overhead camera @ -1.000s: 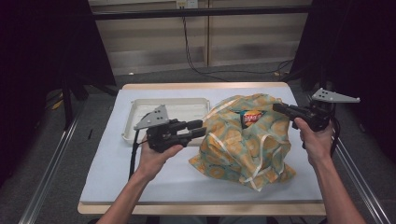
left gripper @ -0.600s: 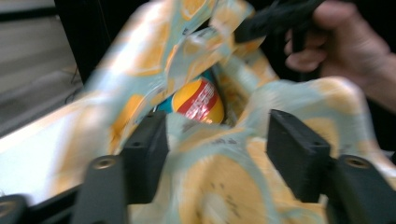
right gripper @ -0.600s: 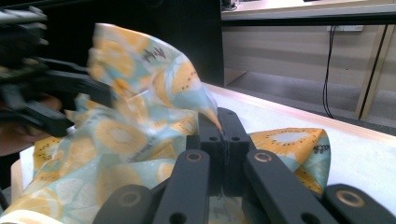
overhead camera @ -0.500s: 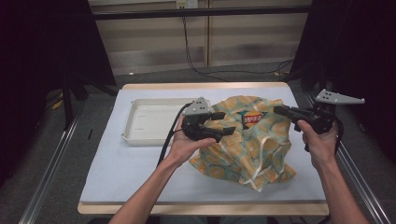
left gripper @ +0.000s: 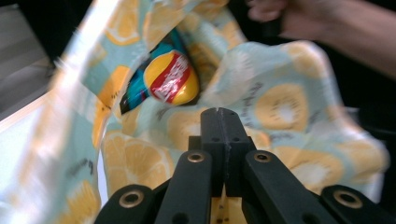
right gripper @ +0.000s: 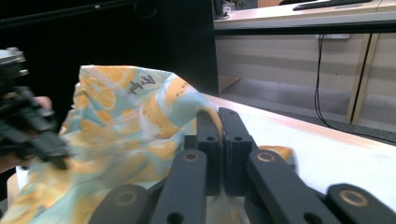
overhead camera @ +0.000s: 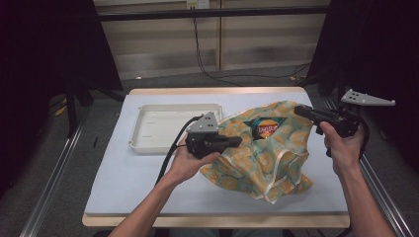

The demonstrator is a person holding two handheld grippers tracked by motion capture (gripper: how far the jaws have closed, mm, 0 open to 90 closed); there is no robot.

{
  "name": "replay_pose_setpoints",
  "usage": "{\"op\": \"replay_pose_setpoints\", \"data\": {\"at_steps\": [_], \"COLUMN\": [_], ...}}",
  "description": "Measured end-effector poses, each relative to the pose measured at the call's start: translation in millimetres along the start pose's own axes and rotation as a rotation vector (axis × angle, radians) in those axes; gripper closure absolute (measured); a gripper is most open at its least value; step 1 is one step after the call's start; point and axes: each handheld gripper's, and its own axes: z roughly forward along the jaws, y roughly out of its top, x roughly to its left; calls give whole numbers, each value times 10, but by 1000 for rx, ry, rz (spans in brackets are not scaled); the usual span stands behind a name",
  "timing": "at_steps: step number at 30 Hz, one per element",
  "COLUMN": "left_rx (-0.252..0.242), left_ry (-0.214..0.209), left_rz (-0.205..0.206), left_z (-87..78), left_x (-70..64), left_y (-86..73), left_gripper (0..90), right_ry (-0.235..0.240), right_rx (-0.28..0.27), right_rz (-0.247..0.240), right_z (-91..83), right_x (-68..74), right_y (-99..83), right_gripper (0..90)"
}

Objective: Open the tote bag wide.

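Both grippers are working at a cloth bag (overhead camera: 262,158) printed with orange and lemon slices, which is lying across the centre and right of the table (overhead camera: 123,197) in the high view. The right gripper (overhead camera: 302,110), at the right edge of that view, is pinching the bag's upper right rim; in its own view the jaws are standing pressed together with printed cloth bunched just behind and below them. The left gripper (overhead camera: 237,141), in the middle of the high view, is pointing right at the bag's left side with its jaws closed; in the left gripper view they are meeting tip to tip in front of the cloth, and whether any cloth is caught there is not clear.

Compared with half a second earlier, the left gripper is sitting lower and nearer the bag's bottom left, while the right one is staying at the rim.

A white tray (overhead camera: 148,140) is lying at the upper left of the table, just beside the bag.

Inside the bag's mouth a chip packet (left gripper: 170,77) is showing a yellow disc crossed by a red band, too blurred to read; cursive writing on the cloth is also illegible.
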Motion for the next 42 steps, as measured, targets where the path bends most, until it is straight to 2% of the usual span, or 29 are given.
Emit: {"op": "replay_pose_setpoints", "data": {"at_steps": [4,5,6,8,11,13,15,17,20,21,22,23,25,27,31,35,37,40,41,42], "left_rx": [-7,-19,-14,-22,-10,-2,-11,-16,-14,-5,-17,-20,-24,-20,-31,-29,-35,-23,-19,-10], "left_ry": [-22,-40,-32,-46,-51,-25,-7,16,25,40,39,42,58,69,69,94,87,110,116,121], "left_rz": [8,3,12,18,14,13,-5,-14,-39,-44,-55,-59,-64,-62,-91,-98,-111,-102,-101,-102], "left_z": [-126,-206,-248,-312,-364,-371,-373,-384,-400,-421,-436,-449,-468,-456,-429,-429,-443,-459,-465,-477], "left_x": [-106,-167,-194,-240,-271,-244,-193,-134,-71,-36,-14,-2,23,46,123,173,199,211,224,239], "left_y": [-26,-54,-63,-95,-165,-221,-275,-325,-369,-389,-401,-405,-396,-390,-394,-409,-420,-432,-437,-442], "left_gripper": [900,900,900,900,900,900,900,900,900,900,900,900,900,900,900,900,900,900,900,900], "right_ry": [-13,-23,-28,-40,-65,-75,-91,-91,-90,-95,-89,-78,-67,-64,-52,-33,-34,-47,-58,-53], "right_rx": [-9,-10,-9,-9,10,19,30,29,19,26,28,26,16,10,-5,17,39,74,86,89], "right_rz": [10,10,8,20,10,17,13,31,52,47,51,42,31,18,13,-2,-5,-13,-18,-22], "right_z": [-7,-6,-6,5,37,73,109,126,111,98,79,50,15,-20,-96,-92,-39,56,93,123], "right_x": [-42,-50,-59,-79,-88,-96,-113,-147,-189,-203,-208,-183,-134,-83,-12,24,24,12,9,-1], "right_y": [28,31,29,23,-3,-35,-77,-124,-162,-173,-184,-184,-166,-144,-118,-132,-152,-185,-195,-202], "right_gripper": [862,873,875,884,895,896,887,860,847,827,791,735,716,635,548,478,429,429,462,539]}}
